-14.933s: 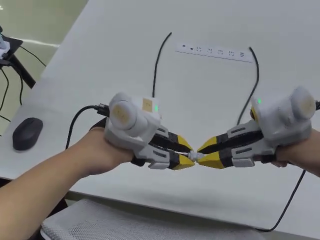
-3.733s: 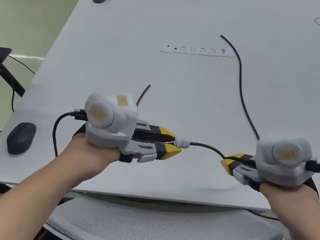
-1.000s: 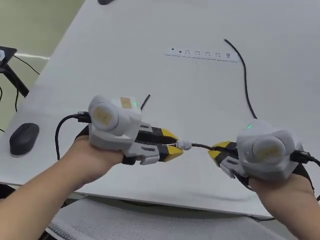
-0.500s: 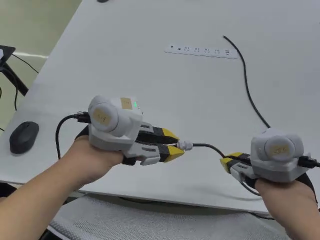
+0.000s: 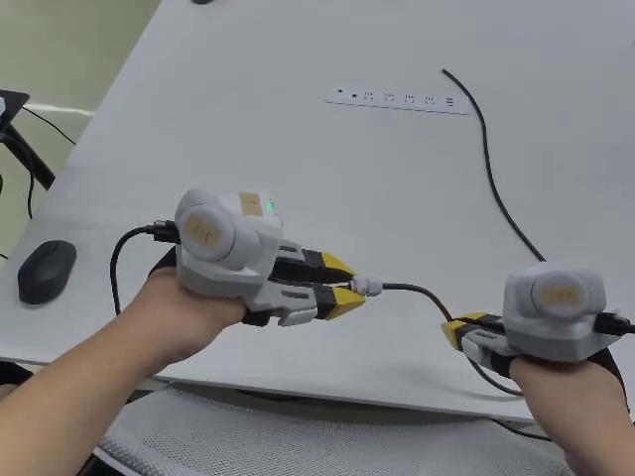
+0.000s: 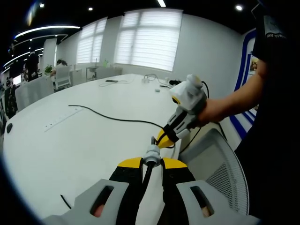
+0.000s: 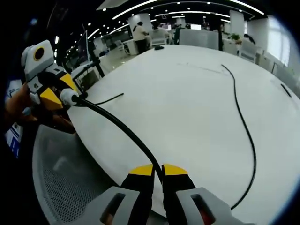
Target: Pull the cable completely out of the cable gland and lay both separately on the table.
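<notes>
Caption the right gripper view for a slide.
Right gripper clamps the cable running to the gland in the left gripper, above the table.

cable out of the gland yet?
No, in: the cable enters the gland clamped in the left gripper and runs unbroken to the right gripper, shut on it.

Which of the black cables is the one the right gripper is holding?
The short cable strung in the air from the cable gland in the left gripper to the right gripper; the long cable lies flat on the table.
</notes>
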Available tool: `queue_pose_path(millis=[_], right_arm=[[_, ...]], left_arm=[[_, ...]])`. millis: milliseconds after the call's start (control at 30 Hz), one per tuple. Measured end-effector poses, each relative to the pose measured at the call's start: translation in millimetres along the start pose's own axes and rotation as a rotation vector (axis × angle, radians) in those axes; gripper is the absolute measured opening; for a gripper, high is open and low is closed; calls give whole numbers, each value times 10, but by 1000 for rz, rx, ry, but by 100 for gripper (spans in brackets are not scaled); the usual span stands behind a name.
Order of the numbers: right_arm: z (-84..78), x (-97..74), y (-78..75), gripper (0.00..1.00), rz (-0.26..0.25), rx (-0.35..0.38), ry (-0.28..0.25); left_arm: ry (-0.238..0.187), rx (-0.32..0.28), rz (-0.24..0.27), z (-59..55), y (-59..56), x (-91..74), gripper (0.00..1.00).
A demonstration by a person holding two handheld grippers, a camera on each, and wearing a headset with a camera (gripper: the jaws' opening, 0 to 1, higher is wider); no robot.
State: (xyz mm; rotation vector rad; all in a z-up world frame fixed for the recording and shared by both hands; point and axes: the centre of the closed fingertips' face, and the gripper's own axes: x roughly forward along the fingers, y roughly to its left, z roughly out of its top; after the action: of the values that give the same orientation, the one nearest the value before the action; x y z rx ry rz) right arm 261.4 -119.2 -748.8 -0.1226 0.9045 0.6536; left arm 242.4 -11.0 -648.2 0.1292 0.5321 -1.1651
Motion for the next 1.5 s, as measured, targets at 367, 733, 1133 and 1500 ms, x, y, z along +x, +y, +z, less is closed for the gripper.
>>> queue_pose_path(millis=[367,733,1133,1500], right_arm=[[34,-49,24,2,21,-78,-14],[436,-343,240,16,84,-134,-126],[846,-349,779,25,135,-534,-154],[814,-201,1018,15,140,-729,-109]], left_arm=[[3,-9,15,-5,78,-36,15],[5,-16,24,-20,115,-68,15],[13,-14,14,-37,86,-60,15],[9,-17,7,-32,60,-47,15]])
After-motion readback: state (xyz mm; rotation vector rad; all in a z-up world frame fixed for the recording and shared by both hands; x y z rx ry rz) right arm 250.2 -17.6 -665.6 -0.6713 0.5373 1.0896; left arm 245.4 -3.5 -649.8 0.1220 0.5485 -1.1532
